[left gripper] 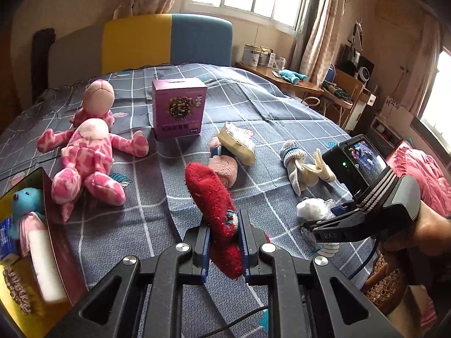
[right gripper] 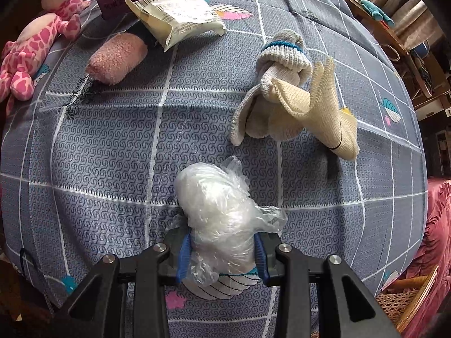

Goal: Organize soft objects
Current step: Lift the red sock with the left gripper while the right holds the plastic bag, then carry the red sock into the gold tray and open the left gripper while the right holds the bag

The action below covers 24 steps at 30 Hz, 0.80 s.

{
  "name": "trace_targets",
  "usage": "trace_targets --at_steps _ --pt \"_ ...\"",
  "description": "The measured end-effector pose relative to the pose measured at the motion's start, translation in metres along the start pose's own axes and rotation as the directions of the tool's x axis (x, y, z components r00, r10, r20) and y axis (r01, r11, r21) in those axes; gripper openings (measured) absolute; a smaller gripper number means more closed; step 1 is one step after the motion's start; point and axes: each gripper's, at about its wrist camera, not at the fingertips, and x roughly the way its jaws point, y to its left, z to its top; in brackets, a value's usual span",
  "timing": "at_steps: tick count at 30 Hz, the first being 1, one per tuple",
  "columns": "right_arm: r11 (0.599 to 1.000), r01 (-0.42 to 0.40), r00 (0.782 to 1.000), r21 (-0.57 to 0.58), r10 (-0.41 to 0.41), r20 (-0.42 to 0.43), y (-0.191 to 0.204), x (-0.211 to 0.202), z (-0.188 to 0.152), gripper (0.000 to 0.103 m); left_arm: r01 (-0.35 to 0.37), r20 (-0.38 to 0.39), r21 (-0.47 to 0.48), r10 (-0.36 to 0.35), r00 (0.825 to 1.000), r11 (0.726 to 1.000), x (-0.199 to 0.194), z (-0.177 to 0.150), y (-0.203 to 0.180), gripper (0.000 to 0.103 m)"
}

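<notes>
- Your left gripper [left gripper: 224, 249] sits nearest the left wrist camera, its blue-padded jaws clamped on a fuzzy red sock [left gripper: 211, 197] that stands up between them, lifted off the bed.
- Your right gripper [right gripper: 222, 253] has its jaws pressed against both sides of a crumpled clear plastic bag of white stuffing [right gripper: 217, 211]; the bundle rests on the grey checked bedsheet [right gripper: 112, 146].
- From the left wrist view, your right gripper [left gripper: 313, 225] is low over the sheet on the right side of the bed, with the same white bundle [left gripper: 311, 208] at its tips.
- Beyond the bundle lie a grey sock with blue bands [right gripper: 282, 56] and a cream knitted sock [right gripper: 327, 112], touching each other.
- A pink fuzzy roll [right gripper: 117, 57] lies further left, with a cream packet [right gripper: 177, 14] partly over its far end.
- A pink spotted plush toy [left gripper: 87, 157] lies sprawled on the left part of the bed, near a purple carton [left gripper: 179, 107] standing upright.
- At the left edge, an open box [left gripper: 59, 233] holds a blue plush toy [left gripper: 25, 200] and a white roll [left gripper: 45, 264].
- A yellow and blue headboard [left gripper: 169, 39] stands at the far end of the bed.
</notes>
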Motion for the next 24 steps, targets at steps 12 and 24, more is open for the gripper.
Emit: trace_targets --at_steps 12,24 --pt "1.0 0.017 1.0 -0.013 -0.018 -0.009 0.002 0.004 0.002 0.039 -0.024 0.042 -0.063 0.026 0.999 0.998 -0.024 -0.005 0.028 0.017" --pt "0.999 0.032 0.999 -0.025 -0.032 0.005 0.015 0.004 -0.003 0.036 -0.045 0.055 -0.165 0.055 0.997 0.985 -0.057 -0.017 0.074 0.017"
